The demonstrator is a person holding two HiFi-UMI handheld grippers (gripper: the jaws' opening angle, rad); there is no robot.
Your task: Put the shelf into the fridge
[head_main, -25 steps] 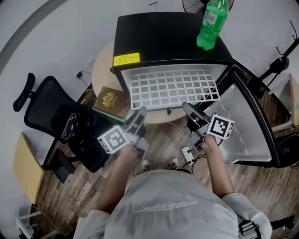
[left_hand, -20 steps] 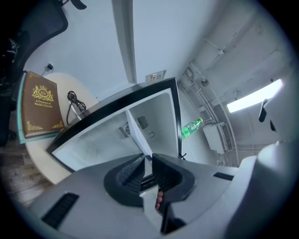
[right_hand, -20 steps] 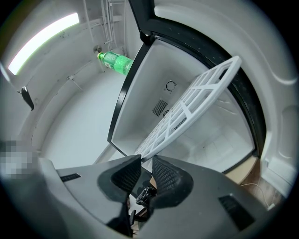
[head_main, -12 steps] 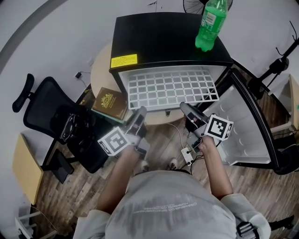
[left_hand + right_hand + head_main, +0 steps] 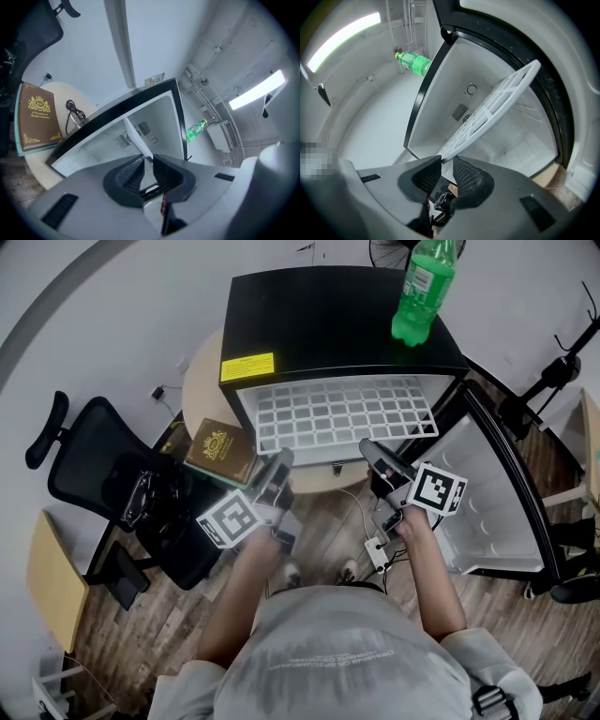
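Note:
The white grid shelf (image 5: 342, 416) lies level, partly inside the open black mini fridge (image 5: 328, 315), with its front edge sticking out. My left gripper (image 5: 282, 459) is shut on the shelf's front left edge (image 5: 138, 138). Its jaws have just been closing, and the edge sits between the pads (image 5: 133, 171). My right gripper (image 5: 367, 447) is shut on the front right corner of the shelf (image 5: 497, 105), which slants up out of the jaws in the right gripper view. The white fridge interior (image 5: 511, 140) shows behind the shelf.
The fridge door (image 5: 497, 493) hangs open to the right. A green bottle (image 5: 422, 287) stands on the fridge top. A brown book (image 5: 223, 448) lies on the round table (image 5: 202, 390) to the left, and a black office chair (image 5: 112, 484) stands beside it. Cables and a power strip (image 5: 378, 549) lie on the floor.
The shelf has edged slightly deeper into the fridge, and both grippers have followed its front edge. Little else differs.

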